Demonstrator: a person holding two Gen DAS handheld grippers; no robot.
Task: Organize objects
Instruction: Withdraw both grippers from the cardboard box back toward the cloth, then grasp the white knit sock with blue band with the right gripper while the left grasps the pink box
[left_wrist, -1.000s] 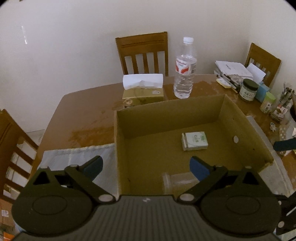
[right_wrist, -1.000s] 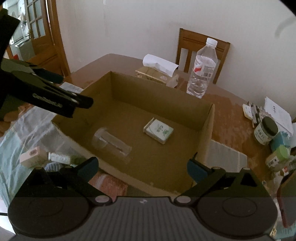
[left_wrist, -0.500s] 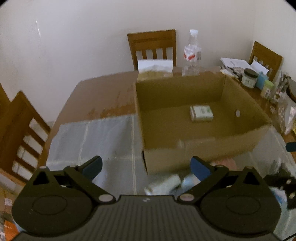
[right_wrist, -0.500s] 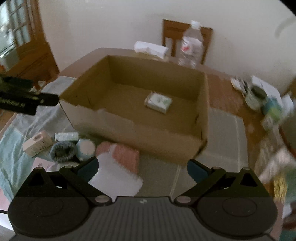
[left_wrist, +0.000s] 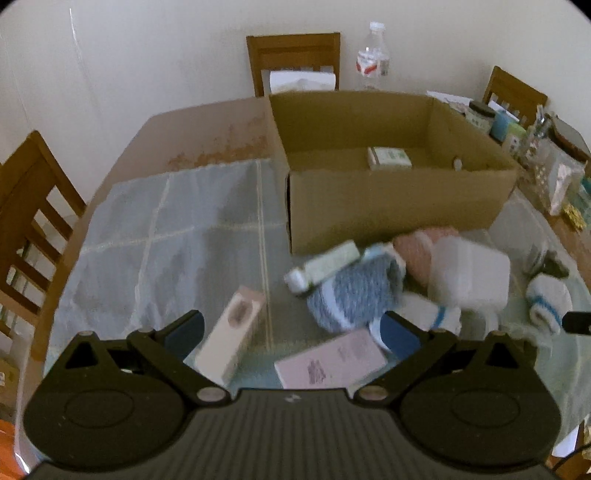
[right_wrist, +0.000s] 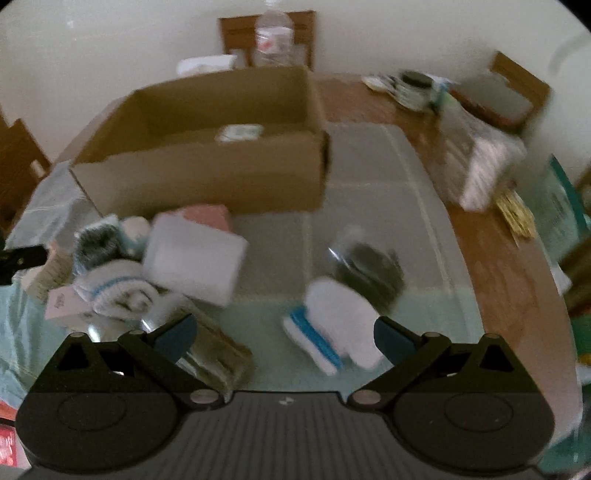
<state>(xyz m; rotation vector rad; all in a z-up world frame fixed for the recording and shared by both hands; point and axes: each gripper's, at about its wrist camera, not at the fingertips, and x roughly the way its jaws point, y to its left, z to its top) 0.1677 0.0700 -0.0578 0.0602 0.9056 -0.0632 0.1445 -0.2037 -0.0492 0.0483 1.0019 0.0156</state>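
Note:
An open cardboard box (left_wrist: 388, 206) (right_wrist: 207, 173) stands on the table with a small green-white packet (left_wrist: 388, 158) inside. In front of it lies a pile: a blue-grey rolled cloth (left_wrist: 354, 291), a tube (left_wrist: 325, 267), a pink cloth (left_wrist: 424, 251), a white block (left_wrist: 469, 273) (right_wrist: 195, 258), a beige carton (left_wrist: 231, 332) and a pink carton (left_wrist: 330, 363). My left gripper (left_wrist: 291, 332) is open and empty above the cartons. My right gripper (right_wrist: 282, 336) is open and empty above a white sock with blue stripes (right_wrist: 332, 332).
A pale cloth (left_wrist: 166, 236) covers the near table. Wooden chairs (left_wrist: 22, 221) stand around. A water bottle (left_wrist: 373, 55) and a tissue box (left_wrist: 301, 79) sit behind the box. Jars and packets (left_wrist: 524, 140) crowd the right edge. A dark bagged item (right_wrist: 369, 266) lies near the sock.
Both grippers have pulled back from over the box toward the near table edge. The pile of items in front of the box has come into view. Both stay open.

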